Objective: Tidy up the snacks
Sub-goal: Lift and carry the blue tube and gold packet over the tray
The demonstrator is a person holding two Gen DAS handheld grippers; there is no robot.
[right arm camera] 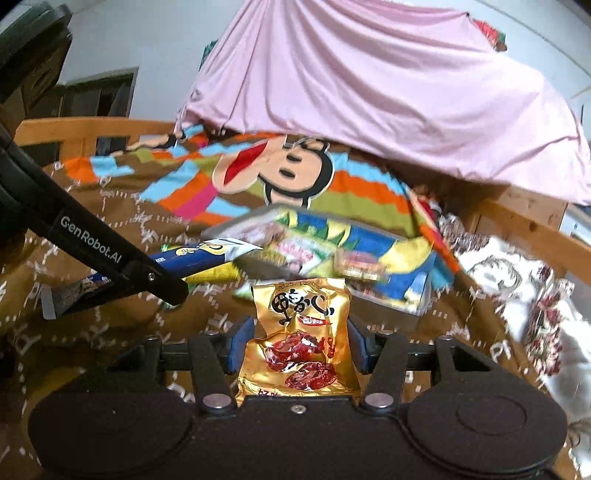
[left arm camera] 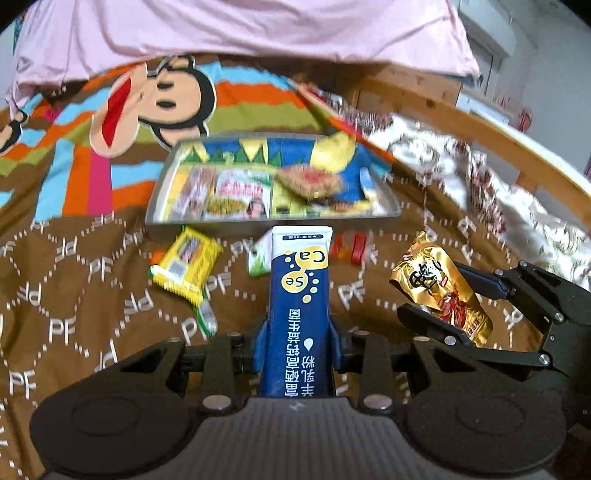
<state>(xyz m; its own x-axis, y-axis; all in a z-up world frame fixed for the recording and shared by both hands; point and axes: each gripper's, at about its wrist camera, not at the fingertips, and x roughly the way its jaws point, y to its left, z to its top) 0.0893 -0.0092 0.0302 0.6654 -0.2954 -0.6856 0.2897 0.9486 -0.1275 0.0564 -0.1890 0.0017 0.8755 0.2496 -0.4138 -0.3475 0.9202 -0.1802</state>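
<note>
My left gripper (left arm camera: 297,332) is shut on a long blue stick packet (left arm camera: 298,295) marked Ca and Se, held above the bed just in front of the grey tray (left arm camera: 177,155). My right gripper (right arm camera: 298,338) is shut on a gold snack pouch (right arm camera: 301,332) with red meat pictured. The pouch and right gripper also show in the left wrist view (left arm camera: 439,284), to the right of the blue packet. The tray in the right wrist view (right arm camera: 229,225) holds several snack packs. The blue packet shows there too (right arm camera: 199,256), left of the pouch.
A yellow snack pack (left arm camera: 186,262), a green-white packet (left arm camera: 258,258) and red pieces (left arm camera: 351,245) lie on the brown cartoon bedspread (left arm camera: 74,295) in front of the tray. Pink cloth (left arm camera: 258,29) hangs behind. A wooden bed rail (left arm camera: 498,136) and a floral quilt (left arm camera: 480,177) lie on the right.
</note>
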